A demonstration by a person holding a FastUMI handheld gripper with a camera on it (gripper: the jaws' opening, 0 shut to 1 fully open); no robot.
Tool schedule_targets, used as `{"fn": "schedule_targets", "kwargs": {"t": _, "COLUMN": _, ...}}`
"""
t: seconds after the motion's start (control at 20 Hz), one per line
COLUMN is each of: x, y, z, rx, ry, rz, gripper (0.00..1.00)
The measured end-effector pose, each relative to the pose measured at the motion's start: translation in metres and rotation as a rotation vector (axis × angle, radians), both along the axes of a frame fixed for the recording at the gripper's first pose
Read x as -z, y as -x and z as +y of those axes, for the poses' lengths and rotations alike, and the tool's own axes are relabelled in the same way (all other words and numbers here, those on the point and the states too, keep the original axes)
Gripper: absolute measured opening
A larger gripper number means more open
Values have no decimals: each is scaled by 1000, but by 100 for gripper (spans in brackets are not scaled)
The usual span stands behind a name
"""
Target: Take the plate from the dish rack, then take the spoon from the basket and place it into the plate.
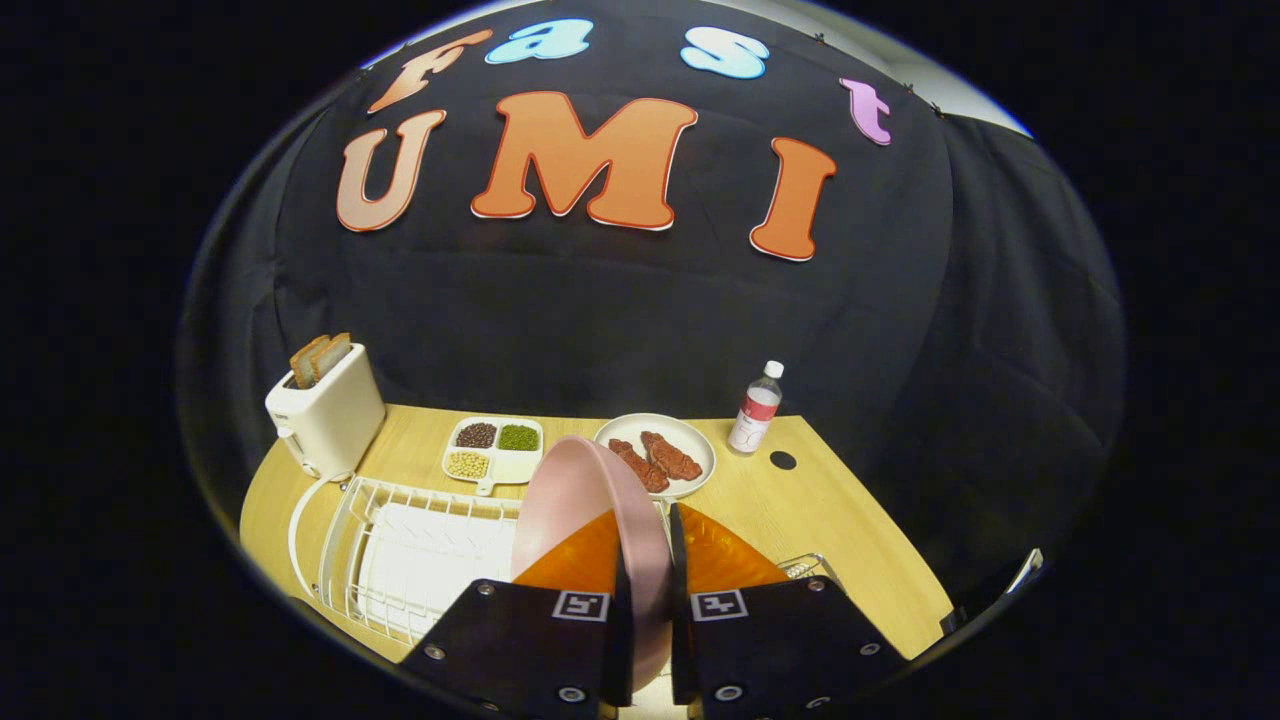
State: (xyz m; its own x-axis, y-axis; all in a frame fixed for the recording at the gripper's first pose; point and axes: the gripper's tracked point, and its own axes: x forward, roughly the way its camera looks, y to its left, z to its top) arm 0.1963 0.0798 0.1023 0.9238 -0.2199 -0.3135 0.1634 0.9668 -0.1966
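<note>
Jaws clamped on pink plate [585, 500] rim, plate upright above white dish rack [400, 550]; toaster [325, 415] beyond.

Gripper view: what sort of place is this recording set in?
Probably a mock kitchen counter in a booth: a toaster with bread, a white dish rack, and a plate of meat on a wooden table. The gripper is clamped on a pink plate.

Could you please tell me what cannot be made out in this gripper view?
- Spoon and basket: only a wire corner shows beside the tool, which grips the pink plate.
- Dish rack: near side hidden by the tool.
- Bottle label: too small.
</note>
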Motion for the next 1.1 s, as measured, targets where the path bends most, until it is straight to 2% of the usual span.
{"fn": "schedule_targets", "kwargs": {"t": 0.7, "x": 65, "y": 130, "z": 1, "rx": -134, "ry": -262, "rz": 34, "gripper": 15}}
{"fn": "schedule_targets", "kwargs": {"t": 1.1, "x": 128, "y": 173, "z": -5, "rx": -158, "ry": -383, "rz": 85, "gripper": 14}}
